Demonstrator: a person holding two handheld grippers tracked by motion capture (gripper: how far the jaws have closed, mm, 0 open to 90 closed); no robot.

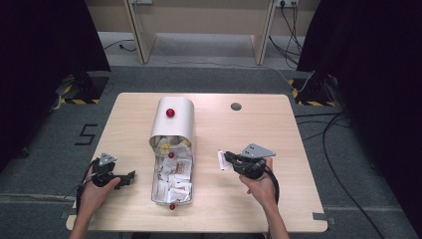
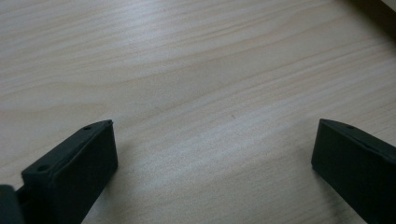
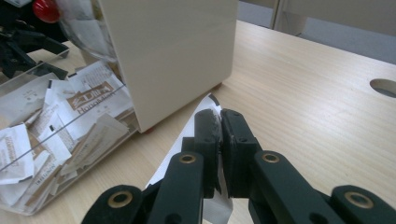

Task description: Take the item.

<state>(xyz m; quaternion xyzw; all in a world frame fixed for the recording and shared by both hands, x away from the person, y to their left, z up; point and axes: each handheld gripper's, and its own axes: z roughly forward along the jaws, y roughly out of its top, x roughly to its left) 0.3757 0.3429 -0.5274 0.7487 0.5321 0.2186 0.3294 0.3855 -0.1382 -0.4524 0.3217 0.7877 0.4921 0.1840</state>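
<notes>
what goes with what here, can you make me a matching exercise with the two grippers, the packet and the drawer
Things:
1. left gripper
2. right gripper
3. packet
4. clear drawer

States:
A. pulled out, full of packets
B. jaws wide apart over bare table
C. pinched between two jaws
D. jaws closed on paper

Pairs: 1-B, 2-D, 3-C, 4-A

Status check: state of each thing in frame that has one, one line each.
Clear box: open, holds many paper packets.
Cream lid: slid back over the box's far end, red knob on top.
Packet: pinched in the right hand-held gripper, beside the box.
Right hand-held gripper: shut on the packet.
Left hand-held gripper: open, nothing between its jaws, over bare table.
</notes>
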